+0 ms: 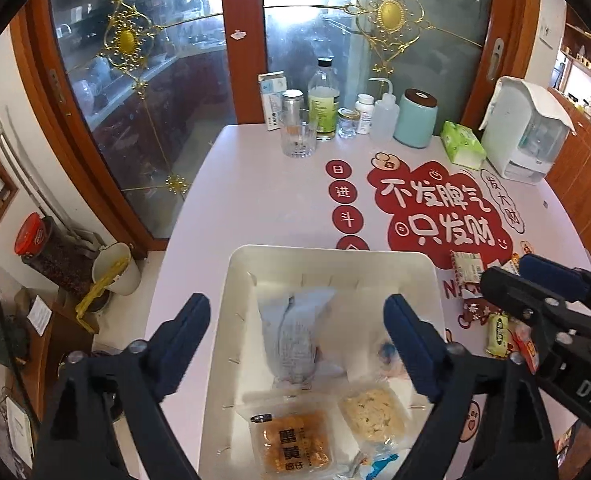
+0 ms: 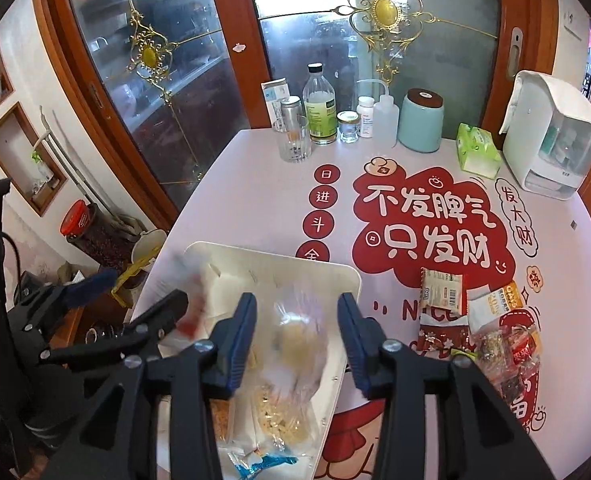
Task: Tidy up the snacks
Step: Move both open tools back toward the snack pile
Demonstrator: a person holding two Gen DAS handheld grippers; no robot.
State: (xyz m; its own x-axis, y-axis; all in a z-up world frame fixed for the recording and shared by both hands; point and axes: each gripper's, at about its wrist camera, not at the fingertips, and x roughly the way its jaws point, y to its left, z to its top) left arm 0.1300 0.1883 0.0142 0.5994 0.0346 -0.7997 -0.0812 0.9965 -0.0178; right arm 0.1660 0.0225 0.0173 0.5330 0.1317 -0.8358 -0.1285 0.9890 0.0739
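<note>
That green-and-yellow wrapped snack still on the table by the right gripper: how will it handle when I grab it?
The green-and-yellow snack looks small and film-wrapped, so probably light and a bit slippery. It lies flat on the table against other packets, so a push would likely slide it, not roll it. The wrapper may crumple; its contents are not visible.

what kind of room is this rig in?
Likely a home dining area beside a kitchen: a table with a printed cover, glass sliding doors with kitchen counters behind, and a countertop water dispenser.
</note>
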